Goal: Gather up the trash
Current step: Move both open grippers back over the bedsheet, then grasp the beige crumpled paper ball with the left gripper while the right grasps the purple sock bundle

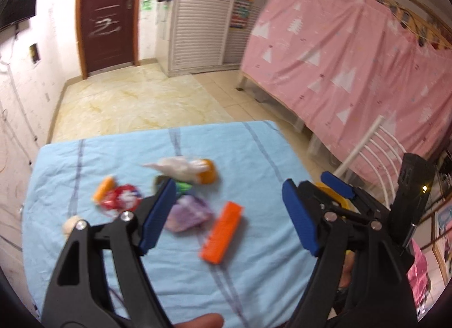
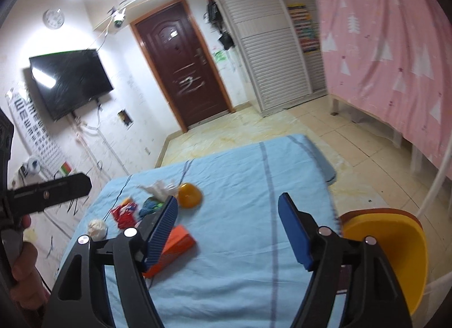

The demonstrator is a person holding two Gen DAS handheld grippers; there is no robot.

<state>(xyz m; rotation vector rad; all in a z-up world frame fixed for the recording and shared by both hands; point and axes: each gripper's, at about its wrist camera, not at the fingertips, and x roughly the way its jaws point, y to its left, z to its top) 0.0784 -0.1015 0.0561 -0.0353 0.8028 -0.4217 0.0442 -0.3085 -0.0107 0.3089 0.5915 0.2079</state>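
Trash (image 1: 180, 201) lies scattered on the blue-covered worktop (image 1: 254, 285) under the left gripper (image 1: 226, 215), jaws released and empty. Right wrist view: right gripper (image 2: 228, 229) likewise spread, orange box (image 2: 180, 240) behind one finger, yellow bin (image 2: 395, 246) beside.

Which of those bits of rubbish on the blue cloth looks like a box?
The orange box, long, flat-sided and straight-edged, lying nearest the grippers. The others are crumpled wrappers, a paper ball and a round orange cup.

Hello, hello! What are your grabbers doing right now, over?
Both grippers, left and right, jaws open, empty. Trash pile on blue sheet, untouched. Yellow bin at right. Nothing blocking.
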